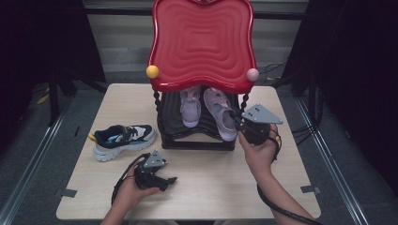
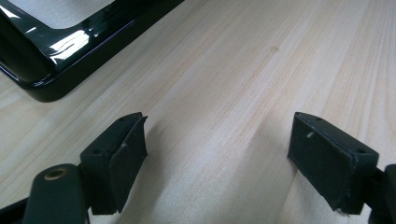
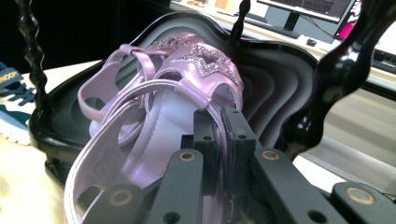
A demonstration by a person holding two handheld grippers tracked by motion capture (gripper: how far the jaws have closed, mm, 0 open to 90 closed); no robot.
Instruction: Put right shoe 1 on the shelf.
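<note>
pinching the heel strap of the sandal [image 3: 159, 116] with my right gripper [image 3: 219, 140], jaws pressed together on that thin lilac band, nothing else between them. from above, the right gripper [image 1: 240, 123] sits at the rack's right front corner, and the sandal [image 1: 220, 112] lies on the black lower shelf [image 1: 197, 136], heel end hanging out over the front edge toward me. its twin [image 1: 190, 107] lies just beside it on the left, toe pointing away. red top tray [image 1: 202, 42] spreads over both. my left gripper [image 1: 162, 180] rests low over the table [image 1: 211, 173], jaws well apart, holding nothing, bare wood between them and the rack's base corner [image 2: 46, 70] ahead. navy sneaker [image 1: 123, 140] sits on the table left of the rack.
</note>
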